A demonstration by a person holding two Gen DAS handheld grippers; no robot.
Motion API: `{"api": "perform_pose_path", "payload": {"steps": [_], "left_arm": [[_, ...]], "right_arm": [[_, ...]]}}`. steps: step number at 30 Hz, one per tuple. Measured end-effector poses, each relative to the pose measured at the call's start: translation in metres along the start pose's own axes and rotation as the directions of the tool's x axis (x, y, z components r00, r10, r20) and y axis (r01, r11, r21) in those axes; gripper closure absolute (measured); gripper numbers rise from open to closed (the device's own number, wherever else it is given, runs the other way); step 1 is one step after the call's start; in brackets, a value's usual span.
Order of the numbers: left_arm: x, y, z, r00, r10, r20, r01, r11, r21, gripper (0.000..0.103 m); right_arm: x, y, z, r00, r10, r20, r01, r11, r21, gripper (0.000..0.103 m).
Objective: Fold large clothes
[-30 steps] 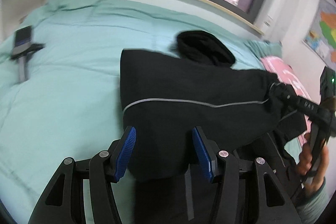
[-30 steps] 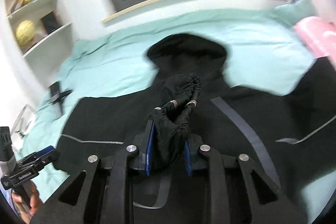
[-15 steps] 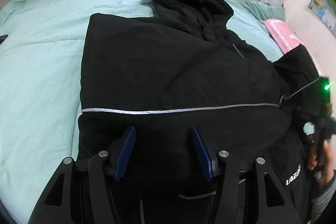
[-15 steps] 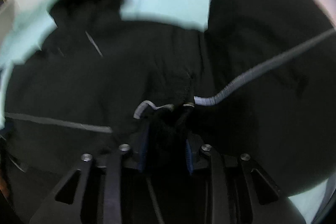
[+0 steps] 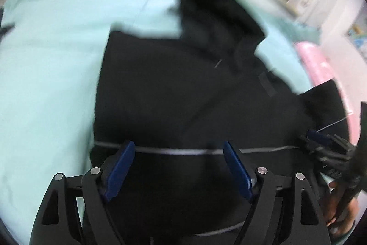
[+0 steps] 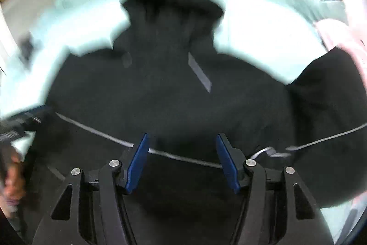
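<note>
Both grippers hang over the jacket with their blue pads spread wide and nothing between them. The left gripper (image 5: pixel 177 167) sits above the lower body of the jacket (image 5: pixel 183 95), and the right gripper (image 6: pixel 181 160) hovers over the same dark cloth from its own side. In the left wrist view the right gripper shows at four o'clock, near the jacket's edge.

One black hooded jacket lies spread flat on the bed, matte and dark, with a thin silver stripe (image 5: pixel 179 151) running across it just beyond the fingertips. A short grey strip (image 6: pixel 199 72) marks the chest below the hood. The hood (image 6: pixel 174 10) points to twelve o'clock in the right wrist view, so the long axis runs from the grippers toward the window wall. One sleeve (image 6: pixel 328 111) spreads out toward three o'clock, with the stripe carrying on across it.

Around the jacket lies a mint green bedspread (image 5: pixel 50 75), bare at nine o'clock in the left wrist view. A pink pillow (image 5: pixel 318 66) rests at two o'clock, touching the sleeve's end. Both views are blurred.
</note>
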State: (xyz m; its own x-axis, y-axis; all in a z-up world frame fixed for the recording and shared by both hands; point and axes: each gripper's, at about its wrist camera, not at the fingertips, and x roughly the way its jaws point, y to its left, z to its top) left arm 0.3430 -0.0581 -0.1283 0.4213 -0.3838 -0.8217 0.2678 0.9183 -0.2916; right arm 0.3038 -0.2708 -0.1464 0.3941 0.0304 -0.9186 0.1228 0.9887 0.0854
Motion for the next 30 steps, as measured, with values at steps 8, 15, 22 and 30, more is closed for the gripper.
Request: {"api": "perform_pose_path", "payload": {"steps": [8, 15, 22, 30], "left_arm": [[0.002, -0.014, -0.015, 0.996, 0.088, 0.016, -0.089, 0.992, 0.088, 0.024], [-0.033, -0.019, -0.039, 0.998, -0.061, 0.012, 0.06, 0.995, 0.082, 0.024], [0.003, -0.032, -0.047, 0.994, 0.104, -0.027, -0.099, 0.984, 0.146, 0.024], [-0.056, -0.127, -0.052, 1.0, 0.002, -0.007, 0.0, 0.97, 0.241, 0.025]], "right_arm": [[-0.02, -0.026, -0.019, 0.993, 0.104, 0.052, -0.107, 0.992, 0.063, 0.038], [-0.06, -0.05, -0.062, 0.997, 0.032, 0.076, -0.036, 0.998, 0.045, 0.036], [-0.039, -0.06, -0.09, 0.99, 0.096, 0.102, -0.105, 0.991, 0.082, 0.034], [-0.113, -0.109, -0.136, 0.896, 0.428, 0.118, -0.443, 0.85, 0.284, 0.021]]}}
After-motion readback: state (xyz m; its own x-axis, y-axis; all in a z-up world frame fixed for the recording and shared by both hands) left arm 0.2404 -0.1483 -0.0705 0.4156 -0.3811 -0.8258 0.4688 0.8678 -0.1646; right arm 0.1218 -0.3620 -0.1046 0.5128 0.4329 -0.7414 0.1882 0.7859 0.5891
